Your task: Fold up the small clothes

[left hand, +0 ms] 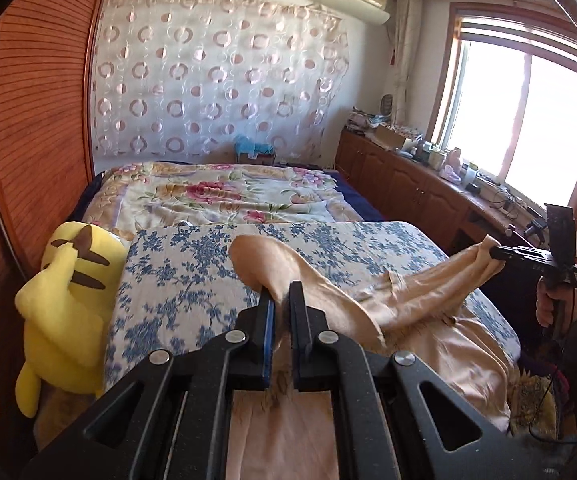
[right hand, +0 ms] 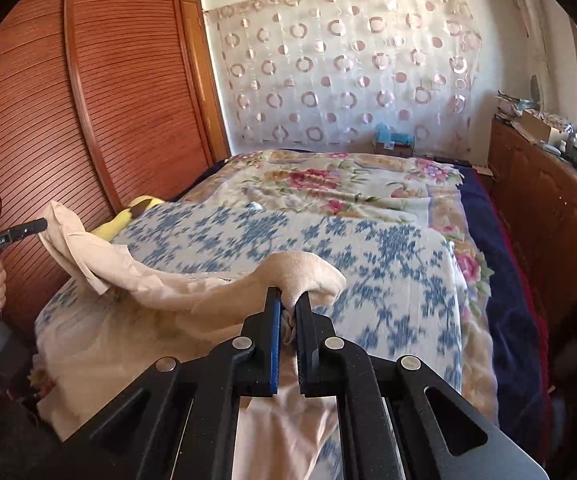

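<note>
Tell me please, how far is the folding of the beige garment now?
Done: both grippers have taken hold. The left gripper and the right gripper are each shut on an end of the beige garment.
In hand: the cloth hangs lifted between them above the blue floral cover, with its lower part trailing on the bed.
Left: no fold shows yet; laying it flat and folding remain.
</note>
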`<state>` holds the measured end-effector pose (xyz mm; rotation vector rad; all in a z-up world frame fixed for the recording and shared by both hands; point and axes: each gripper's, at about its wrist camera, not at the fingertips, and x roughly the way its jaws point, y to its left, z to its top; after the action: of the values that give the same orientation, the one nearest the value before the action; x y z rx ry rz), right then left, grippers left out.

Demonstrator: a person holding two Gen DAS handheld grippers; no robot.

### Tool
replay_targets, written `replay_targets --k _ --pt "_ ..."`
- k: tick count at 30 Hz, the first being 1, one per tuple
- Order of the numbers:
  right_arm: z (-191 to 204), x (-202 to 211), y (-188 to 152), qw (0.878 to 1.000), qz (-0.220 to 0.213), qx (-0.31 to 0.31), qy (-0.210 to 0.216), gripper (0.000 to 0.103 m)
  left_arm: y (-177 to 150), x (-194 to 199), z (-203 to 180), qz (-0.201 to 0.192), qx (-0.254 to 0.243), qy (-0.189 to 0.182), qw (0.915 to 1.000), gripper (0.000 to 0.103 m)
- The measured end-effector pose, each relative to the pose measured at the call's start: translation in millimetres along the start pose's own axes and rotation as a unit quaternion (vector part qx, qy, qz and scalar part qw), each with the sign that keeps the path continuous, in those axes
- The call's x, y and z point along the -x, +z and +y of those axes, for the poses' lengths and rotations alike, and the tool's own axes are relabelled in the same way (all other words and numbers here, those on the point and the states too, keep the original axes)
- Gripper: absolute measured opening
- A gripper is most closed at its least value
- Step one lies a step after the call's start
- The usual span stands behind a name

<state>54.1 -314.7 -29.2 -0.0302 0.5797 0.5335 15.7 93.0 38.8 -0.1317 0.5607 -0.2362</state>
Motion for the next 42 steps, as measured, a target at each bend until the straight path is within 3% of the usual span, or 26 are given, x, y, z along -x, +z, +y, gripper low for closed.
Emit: replay_targets --k 6,12,19,22,25,27,29,33,38,40,42 --pt "-2 56 -49 1.000 0.021 -0.017 0.015 0.006 -41 37 7 0.007 0.018 0.013 0.9997 0.007" --pt "-6 63 -90 0.997 0.071 -0.033 0.008 0.006 -88 19 22 0.064 0.031 0.049 0.9963 0.008" --pt "-5 40 -98 0.992 0.120 -0.033 -0.007 0.006 -108 7 26 0.091 0.032 0.050 0.9941 0.010" --pt "4 48 -91 0.993 0.116 -0.030 -0.008 0.006 -107 15 21 0.077 0.017 0.047 0.9958 0.012" --pt "10 49 -88 0.993 0.114 -0.026 -0.010 0.006 -99 25 19 0.057 0.012 0.048 0.9971 0.024" --pt "17 47 -90 0.993 0.117 -0.025 -0.005 0.006 -93 28 20 0.047 0.009 0.053 0.9974 0.041" --pt "21 44 -92 0.993 0.119 -0.019 -0.005 0.006 -88 28 23 0.040 0.010 0.050 0.9979 0.048" --pt "22 49 -89 0.993 0.117 -0.012 -0.001 0.009 -81 23 29 0.044 0.018 0.041 0.9980 0.071" --pt "21 65 -83 0.995 0.102 -0.004 -0.010 0.015 -78 16 29 0.052 0.012 0.036 0.9979 0.078" --pt "18 70 -77 0.996 0.093 -0.002 -0.013 0.020 -75 12 29 0.053 0.006 0.041 0.9978 0.078" --pt "16 74 -71 0.996 0.081 0.003 -0.021 0.031 -69 7 29 0.051 0.001 0.050 0.9974 0.078"
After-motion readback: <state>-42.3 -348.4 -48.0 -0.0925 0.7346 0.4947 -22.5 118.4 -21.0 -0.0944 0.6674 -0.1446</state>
